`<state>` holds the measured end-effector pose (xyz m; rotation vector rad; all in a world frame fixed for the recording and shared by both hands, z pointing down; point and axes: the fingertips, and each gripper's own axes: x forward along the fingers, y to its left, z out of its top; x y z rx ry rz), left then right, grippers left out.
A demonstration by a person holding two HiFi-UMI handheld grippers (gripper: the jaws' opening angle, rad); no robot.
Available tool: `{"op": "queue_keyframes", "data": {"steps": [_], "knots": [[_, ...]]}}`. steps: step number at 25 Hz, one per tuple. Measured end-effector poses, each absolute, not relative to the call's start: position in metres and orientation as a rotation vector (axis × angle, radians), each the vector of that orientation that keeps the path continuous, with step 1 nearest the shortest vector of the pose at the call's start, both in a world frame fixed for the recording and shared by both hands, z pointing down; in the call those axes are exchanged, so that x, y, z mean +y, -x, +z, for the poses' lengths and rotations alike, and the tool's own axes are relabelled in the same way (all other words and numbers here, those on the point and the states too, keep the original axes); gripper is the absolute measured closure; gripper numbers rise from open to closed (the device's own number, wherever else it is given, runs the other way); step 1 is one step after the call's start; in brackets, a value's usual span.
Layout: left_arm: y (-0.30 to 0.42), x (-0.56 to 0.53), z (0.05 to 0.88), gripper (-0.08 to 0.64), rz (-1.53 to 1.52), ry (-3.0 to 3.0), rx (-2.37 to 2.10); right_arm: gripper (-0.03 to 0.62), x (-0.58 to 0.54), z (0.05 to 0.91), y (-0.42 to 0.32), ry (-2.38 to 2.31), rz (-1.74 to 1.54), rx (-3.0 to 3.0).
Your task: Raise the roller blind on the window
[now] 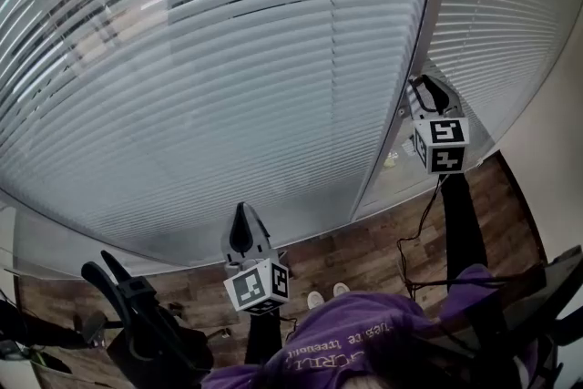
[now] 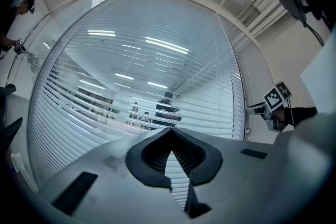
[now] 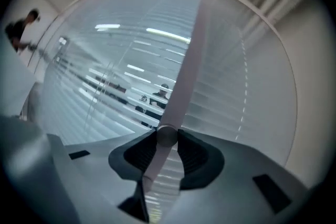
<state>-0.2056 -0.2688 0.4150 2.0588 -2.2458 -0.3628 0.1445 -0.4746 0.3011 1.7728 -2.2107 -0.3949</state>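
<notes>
A pale slatted blind [image 1: 228, 87] hangs fully down over the wide window. My right gripper [image 1: 421, 88] is raised at the frame post on the blind's right side. In the right gripper view it [image 3: 167, 136] is shut on the blind's thin pale wand [image 3: 184, 76], which runs up from between its pads. My left gripper [image 1: 241, 230] is lower and nearer me, pointing at the blind's bottom slats. In the left gripper view its jaws [image 2: 170, 131] meet at the tips with nothing between them, apart from the blind.
A white frame post [image 1: 414, 32] separates this blind from a second slatted blind [image 1: 501, 14] on the right. A beaded cord [image 3: 242, 86] hangs by that one. Below lie a wooden floor [image 1: 364, 250] with a cable and black equipment [image 1: 137, 323] at lower left. Another person [image 2: 21, 8] stands far left.
</notes>
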Motion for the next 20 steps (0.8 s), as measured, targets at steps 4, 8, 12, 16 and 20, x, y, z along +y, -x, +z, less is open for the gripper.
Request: {"op": "queue_keyframes", "data": {"steps": [4, 8, 12, 16, 20], "knots": [[0.206, -0.269, 0.416, 0.56, -0.36, -2.059, -2.243, 0.468, -0.473, 0.301, -0.136, -1.55, -0.896, -1.751], [0.203, -0.27, 0.414, 0.56, -0.361, -2.07, -2.235, 0.468, -0.473, 0.304, -0.135, -1.42, -1.112, -1.517], [0.201, -0.268, 0.413, 0.56, -0.366, -2.075, -2.232, 0.468, -0.473, 0.304, -0.139, -1.638, -0.844, -1.888], [0.202, -0.265, 0.41, 0.56, -0.364, -2.073, -2.24, 0.468, -0.47, 0.3, -0.142, -1.783, -0.44, -2.238], [0.204, -0.261, 0.413, 0.56, -0.359, -2.069, -2.247, 0.468, -0.473, 0.297, -0.146, -1.854, -0.138, -2.432]]}}
